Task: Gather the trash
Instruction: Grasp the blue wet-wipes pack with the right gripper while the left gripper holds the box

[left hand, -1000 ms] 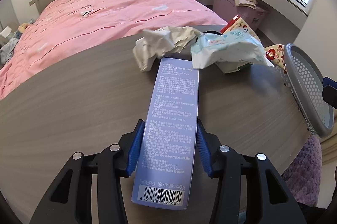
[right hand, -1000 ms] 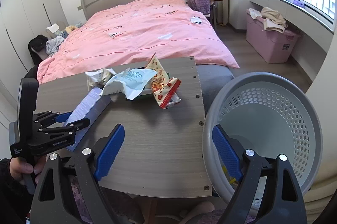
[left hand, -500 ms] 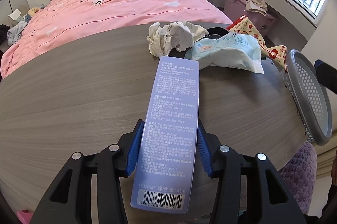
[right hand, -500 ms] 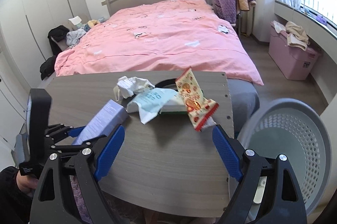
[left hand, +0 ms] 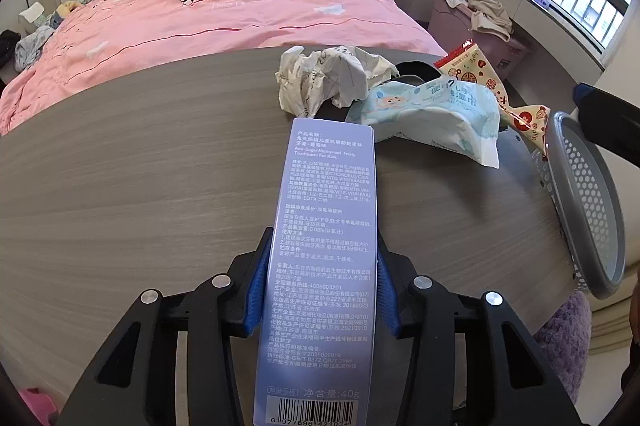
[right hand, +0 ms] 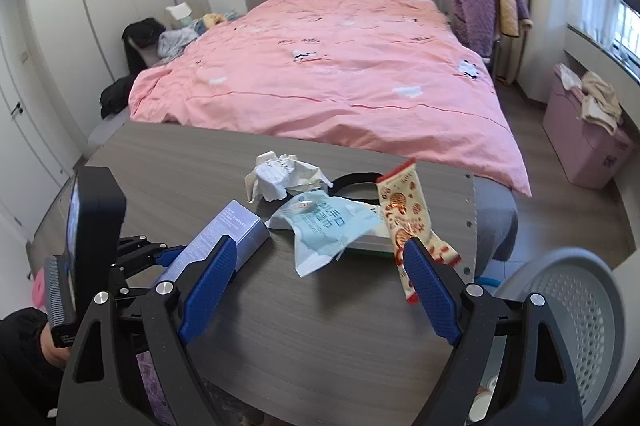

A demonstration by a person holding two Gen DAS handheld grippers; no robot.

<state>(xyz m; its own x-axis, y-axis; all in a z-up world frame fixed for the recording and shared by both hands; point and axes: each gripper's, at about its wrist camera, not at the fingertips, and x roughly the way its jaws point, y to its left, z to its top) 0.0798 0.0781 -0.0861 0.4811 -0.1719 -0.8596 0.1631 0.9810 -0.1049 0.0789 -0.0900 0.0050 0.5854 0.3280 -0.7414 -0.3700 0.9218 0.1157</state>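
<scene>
The gray mesh trash basket [left hand: 588,209] stood off to the right of the left claw [left hand: 320,290]. That claw was squeezing shut on the toothpaste box [left hand: 328,250] (long side pointing straight ahead). The right claw [right hand: 320,286] gaped wide, holding nothing, nearer the basket.

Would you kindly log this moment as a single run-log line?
left gripper: closing on toothpaste box | right gripper: open, empty, above table | basket: beside table | wrappers, crumpled paper: uncollected
</scene>
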